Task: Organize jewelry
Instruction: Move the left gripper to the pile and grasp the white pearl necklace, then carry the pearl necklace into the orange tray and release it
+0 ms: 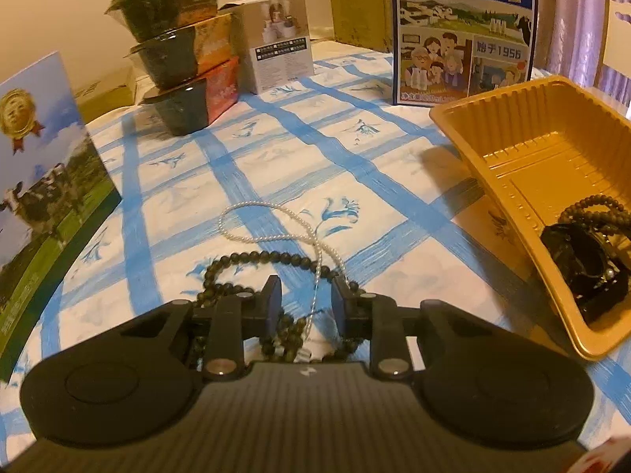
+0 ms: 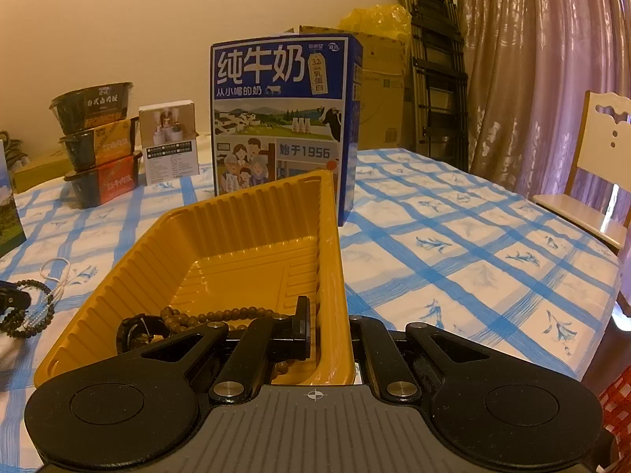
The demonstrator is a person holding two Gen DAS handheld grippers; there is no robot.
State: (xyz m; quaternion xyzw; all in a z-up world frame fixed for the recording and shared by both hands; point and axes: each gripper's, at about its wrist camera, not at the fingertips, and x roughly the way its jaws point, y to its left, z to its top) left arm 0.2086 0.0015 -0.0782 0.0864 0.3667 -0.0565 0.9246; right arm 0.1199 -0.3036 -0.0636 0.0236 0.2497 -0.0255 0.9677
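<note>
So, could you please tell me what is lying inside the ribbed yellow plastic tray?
The ribbed yellow plastic tray holds a brown wooden bead strand and a black watch. The right gripper, shut on the tray's wall, hides its near corner.

Three food bowls (image 2: 94,142) stand stacked in one pile, beside one small white box (image 2: 168,142) and one blue milk carton (image 2: 284,118). One yellow tray (image 2: 252,232) holds one brown bead string (image 2: 221,314) and one black watch (image 2: 138,331). On the tabletop (image 2: 453,244) lie one pearl strand (image 1: 252,224) and one dark bead string (image 1: 252,258).
</note>
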